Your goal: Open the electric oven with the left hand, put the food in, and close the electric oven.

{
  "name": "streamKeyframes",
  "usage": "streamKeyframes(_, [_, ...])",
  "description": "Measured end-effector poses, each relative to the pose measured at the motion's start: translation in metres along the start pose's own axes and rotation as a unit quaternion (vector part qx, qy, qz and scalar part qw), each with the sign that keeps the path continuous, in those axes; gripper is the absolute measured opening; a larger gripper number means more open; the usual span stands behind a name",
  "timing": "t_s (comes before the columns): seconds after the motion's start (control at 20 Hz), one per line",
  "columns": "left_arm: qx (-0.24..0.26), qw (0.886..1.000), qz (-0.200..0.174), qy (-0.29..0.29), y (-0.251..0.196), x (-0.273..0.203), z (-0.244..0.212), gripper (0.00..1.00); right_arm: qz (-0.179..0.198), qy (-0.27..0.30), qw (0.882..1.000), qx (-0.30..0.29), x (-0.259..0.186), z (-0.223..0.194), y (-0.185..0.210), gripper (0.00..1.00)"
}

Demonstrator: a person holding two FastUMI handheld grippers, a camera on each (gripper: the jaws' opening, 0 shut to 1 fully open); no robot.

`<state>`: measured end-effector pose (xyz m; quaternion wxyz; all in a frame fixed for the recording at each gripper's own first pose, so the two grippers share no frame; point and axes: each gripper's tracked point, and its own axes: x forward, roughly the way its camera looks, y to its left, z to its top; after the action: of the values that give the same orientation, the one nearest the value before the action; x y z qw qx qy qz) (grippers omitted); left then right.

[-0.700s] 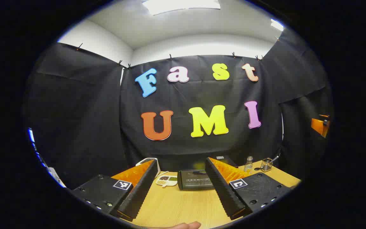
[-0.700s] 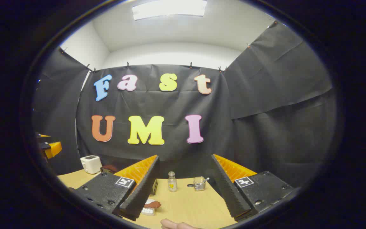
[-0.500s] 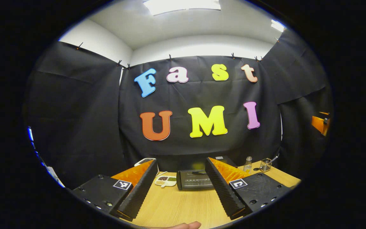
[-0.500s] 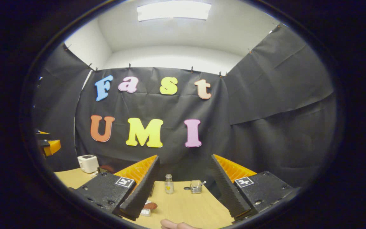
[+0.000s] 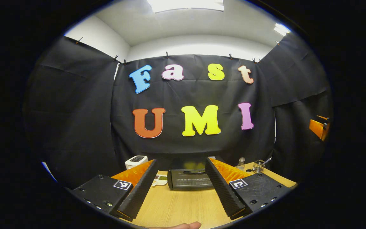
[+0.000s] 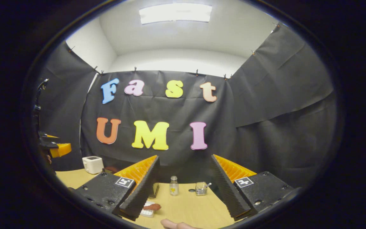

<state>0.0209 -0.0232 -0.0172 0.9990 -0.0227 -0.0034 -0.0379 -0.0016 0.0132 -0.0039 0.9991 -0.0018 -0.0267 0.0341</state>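
Observation:
In the left gripper view the black electric oven [image 5: 190, 180] stands at the far side of the wooden table [image 5: 183, 206], its door shut, straight ahead between my fingers. My left gripper [image 5: 183, 208] is open and empty, well short of the oven. In the right gripper view my right gripper [image 6: 183, 208] is open and empty above the table. The reddish-brown food [image 6: 152, 207] lies on a white plate [image 6: 146, 212] just beyond the tip of its left finger. The oven's edge [image 6: 155, 190] peeks out behind that finger.
A white toaster-like box [image 5: 136, 161] sits back left, with a white compartment dish [image 5: 159, 180] beside the oven. A small glass bottle [image 6: 173, 186] and a glass cup [image 6: 200, 188] with a utensil stand at the back. A fingertip [image 6: 174, 224] shows at the bottom edge.
The left gripper's view has swung so the oven sits more to the left and more of the toaster shows. The right gripper's view has shifted slightly; both grippers stay open.

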Motion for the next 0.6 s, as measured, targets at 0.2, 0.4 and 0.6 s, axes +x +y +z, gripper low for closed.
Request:
streamKeyframes(0.2, [0.005, 1.000, -0.016, 0.021, -0.015, 0.040, -0.022, 0.96, 0.005, -0.010, 1.000, 0.001, 0.018, -0.007, -0.003, 1.00])
streamKeyframes(0.4, [-0.004, 0.999, -0.033, 0.043, -0.032, 0.090, -0.043, 0.96, 0.017, -0.011, 1.000, 0.010, 0.038, -0.019, -0.006, 1.00])
streamKeyframes(0.6, [-0.016, 0.995, -0.061, 0.079, -0.055, 0.141, -0.076, 0.96, 0.005, -0.005, 1.000, 0.018, 0.054, -0.033, -0.019, 1.00])
